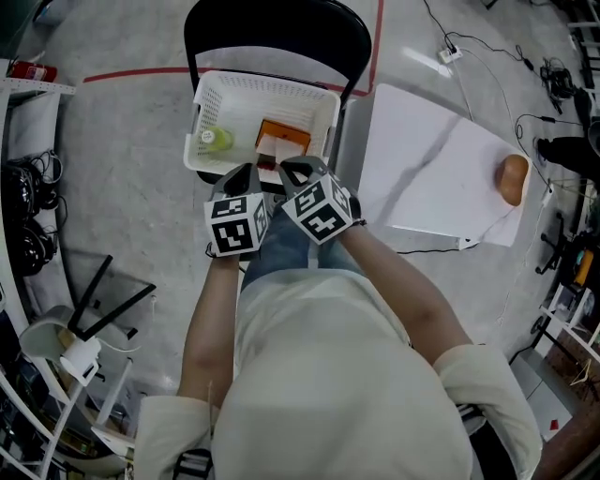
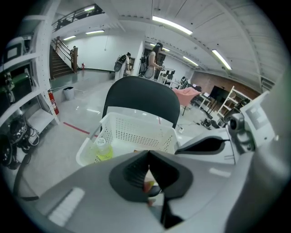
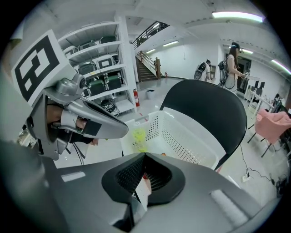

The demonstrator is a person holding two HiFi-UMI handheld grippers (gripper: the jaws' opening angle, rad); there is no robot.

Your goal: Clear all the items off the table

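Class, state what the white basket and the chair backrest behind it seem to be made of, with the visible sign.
Basket: likely moulded plastic, matte white; its walls carry regular rows of small holes.
Chair backrest: black, smooth, faintly glossy, probably plastic or vinyl; unclear which.

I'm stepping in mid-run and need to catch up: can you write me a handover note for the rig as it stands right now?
Left tool: shut, empty, at the basket's near rim.
Right tool: shut, empty, beside it.
Things: the basket sits on the black chair; a bottle and an orange box lie inside.
Done: those two are off the table.
Left: a brown rounded item lies at the table's right end; probably fetch it next.
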